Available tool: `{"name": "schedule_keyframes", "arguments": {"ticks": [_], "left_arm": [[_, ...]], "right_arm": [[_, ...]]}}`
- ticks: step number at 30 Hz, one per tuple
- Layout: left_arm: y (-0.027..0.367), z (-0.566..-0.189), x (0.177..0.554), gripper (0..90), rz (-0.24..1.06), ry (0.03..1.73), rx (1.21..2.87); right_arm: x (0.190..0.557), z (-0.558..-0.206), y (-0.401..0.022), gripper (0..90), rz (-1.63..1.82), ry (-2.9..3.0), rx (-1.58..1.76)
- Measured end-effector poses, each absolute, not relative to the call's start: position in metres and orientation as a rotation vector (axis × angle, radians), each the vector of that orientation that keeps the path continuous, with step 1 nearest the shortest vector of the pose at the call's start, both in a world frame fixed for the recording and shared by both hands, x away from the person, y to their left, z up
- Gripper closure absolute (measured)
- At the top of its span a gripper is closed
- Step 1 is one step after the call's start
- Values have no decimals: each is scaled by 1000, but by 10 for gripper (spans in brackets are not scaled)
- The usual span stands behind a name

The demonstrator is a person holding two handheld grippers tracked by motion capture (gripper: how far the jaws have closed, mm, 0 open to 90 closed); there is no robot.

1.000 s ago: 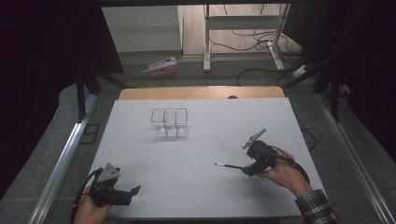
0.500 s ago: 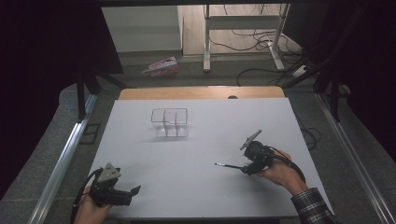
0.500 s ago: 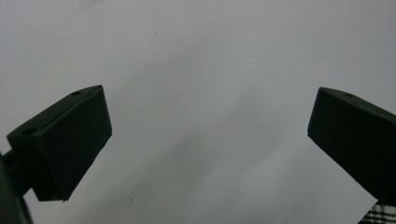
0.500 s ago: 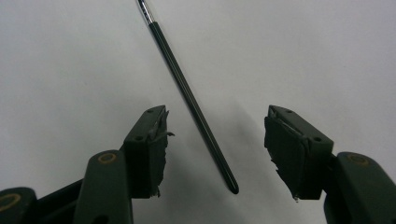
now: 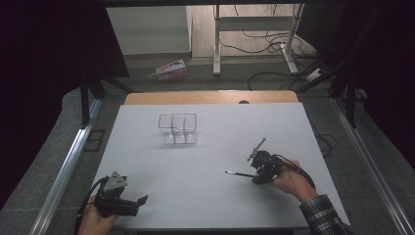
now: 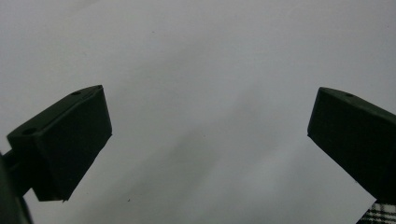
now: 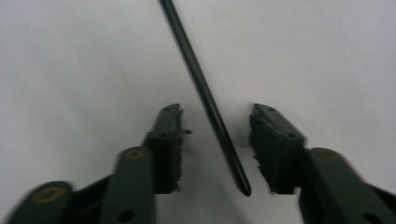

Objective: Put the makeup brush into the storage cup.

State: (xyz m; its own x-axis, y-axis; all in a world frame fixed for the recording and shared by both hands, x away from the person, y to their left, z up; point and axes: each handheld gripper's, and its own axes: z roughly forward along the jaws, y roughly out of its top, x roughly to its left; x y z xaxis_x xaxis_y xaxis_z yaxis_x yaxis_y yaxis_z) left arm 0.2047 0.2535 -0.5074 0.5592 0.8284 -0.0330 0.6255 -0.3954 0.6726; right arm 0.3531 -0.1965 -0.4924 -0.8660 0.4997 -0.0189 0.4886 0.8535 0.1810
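While the person's forearms are coming in from the bottom of the high view, the right hand-held gripper (image 5: 255, 175) is lying low over the white surface (image 5: 210, 147) at its right side, with a thin black rod (image 5: 239, 173) sticking out from it toward the left, flat on the surface. Its jaws have just been closing, with the rod between them. A checked sleeve (image 5: 323, 215) is covering that forearm. Toward the far middle of the surface a small clear compartmented box (image 5: 177, 129) is standing, well apart from the rod. At the near left corner the left hand-held gripper (image 5: 138, 203) is resting in the other hand, a grey three-cornered plate on top of it.

Looking along the left hand-held gripper (image 6: 210, 140), its two black jaws are standing wide apart over bare white surface — nothing is sitting between them.

Looking along the right hand-held gripper (image 7: 217, 144), the rod (image 7: 205, 100) is running slantwise between the two jaws, its blunt end near their base. A gap is showing on either side of it — the pads are not pressing on it.
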Motion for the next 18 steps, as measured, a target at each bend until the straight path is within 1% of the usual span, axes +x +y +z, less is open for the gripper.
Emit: {"name": "schedule_keyframes", "arguments": {"ticks": [1,2,3,8,18], "left_arm": [[253,-507,205,2,408,1161,2152],[253,-507,204,2,408,1160,2151],[254,-507,204,2,408,1159,2151],[254,-507,205,3,406,1159,2149],[254,-506,205,4,409,1169,2139]], "right_arm": [[353,-492,-196,718,263,2961,790],[353,-492,-194,796,247,2971,777],[354,-492,-192,854,219,2995,770],[354,-492,-189,857,196,2979,809],[352,-492,-205,856,374,2971,878]]}}
